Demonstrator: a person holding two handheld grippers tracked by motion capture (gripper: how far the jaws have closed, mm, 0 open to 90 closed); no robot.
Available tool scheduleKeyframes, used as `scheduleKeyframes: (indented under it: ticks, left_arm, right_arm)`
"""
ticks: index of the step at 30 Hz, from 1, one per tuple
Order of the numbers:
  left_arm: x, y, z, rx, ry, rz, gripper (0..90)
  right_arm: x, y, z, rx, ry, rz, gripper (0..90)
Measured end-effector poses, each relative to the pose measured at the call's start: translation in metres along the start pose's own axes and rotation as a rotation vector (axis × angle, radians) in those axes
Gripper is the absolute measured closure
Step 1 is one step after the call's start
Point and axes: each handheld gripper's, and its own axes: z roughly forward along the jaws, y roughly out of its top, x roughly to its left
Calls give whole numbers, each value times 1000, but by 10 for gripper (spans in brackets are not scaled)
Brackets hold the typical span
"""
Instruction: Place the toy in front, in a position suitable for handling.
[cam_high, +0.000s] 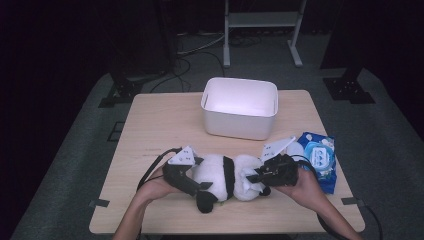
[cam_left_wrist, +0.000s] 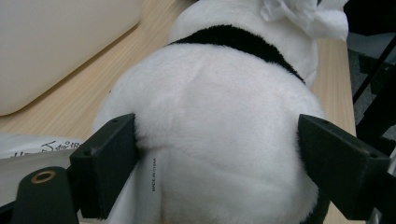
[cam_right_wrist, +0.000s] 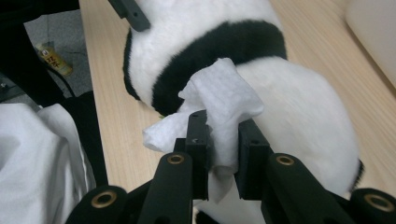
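A black-and-white panda plush (cam_high: 225, 175) lies on its side on the wooden table (cam_high: 150, 120), near the front edge. My left gripper (cam_high: 201, 173) clasps its white rear end, and in the left gripper view both jaws press into the fur of the plush (cam_left_wrist: 219, 116) from either side. My right gripper (cam_high: 254, 177) is shut on a crumpled white wipe (cam_right_wrist: 219, 98), which rests against the plush (cam_right_wrist: 299, 112) beside its black band. That wipe (cam_left_wrist: 303, 14) also shows at the far end of the plush.
A white plastic bin (cam_high: 240, 107) stands behind the plush at the middle back of the table. A blue pack of wet wipes (cam_high: 320, 155) lies at the right edge. Cables and dark stands crowd the floor beyond the table.
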Motion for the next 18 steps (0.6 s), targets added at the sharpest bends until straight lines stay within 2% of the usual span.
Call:
scheduleKeyframes:
  ticks: [10, 18]
  left_arm:
    - [1, -3, -1, 8, -7, -2, 136]
    - [1, -6, -2, 1, -13, -5, 137]
  right_arm:
    - [-16, -22, -14, -6, -24, 69, 770]
    - [-24, -39, -17, -14, -23, 119, 767]
